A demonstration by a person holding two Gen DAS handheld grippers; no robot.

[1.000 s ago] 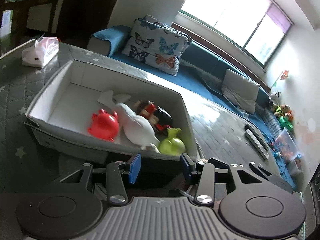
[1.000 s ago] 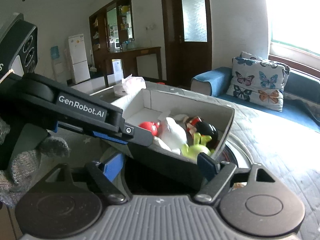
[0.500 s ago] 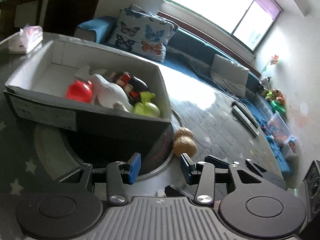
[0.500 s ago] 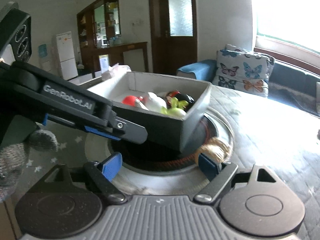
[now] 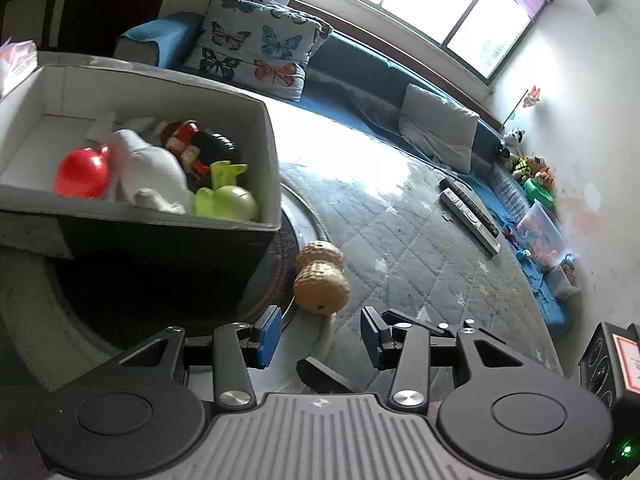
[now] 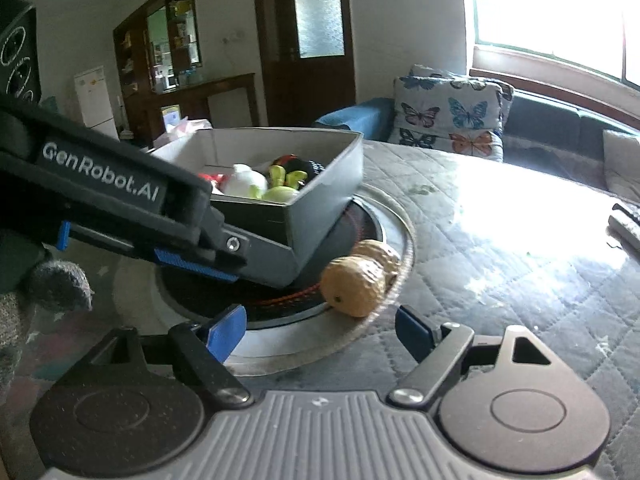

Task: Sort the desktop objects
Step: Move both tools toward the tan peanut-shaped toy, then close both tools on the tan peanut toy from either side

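Both claws, left (image 5: 320,334) and right (image 6: 320,330), gape empty, right one narrowing; peanut (image 6: 360,284) looks light, ridged, best pinched across its waist.

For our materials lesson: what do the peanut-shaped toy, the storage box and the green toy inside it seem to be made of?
Peanut toy: probably rubber or soft plastic, matt tan, with a netted moulded texture and a small hole in its end. Storage box: looks like cardboard, matt grey outside and white inside, with thin folded walls. Green toy: likely vinyl or plastic, smooth and slightly glossy.

A tan peanut-shaped toy (image 5: 320,282) lies on its side just beside the toy-filled grey box (image 5: 168,236).
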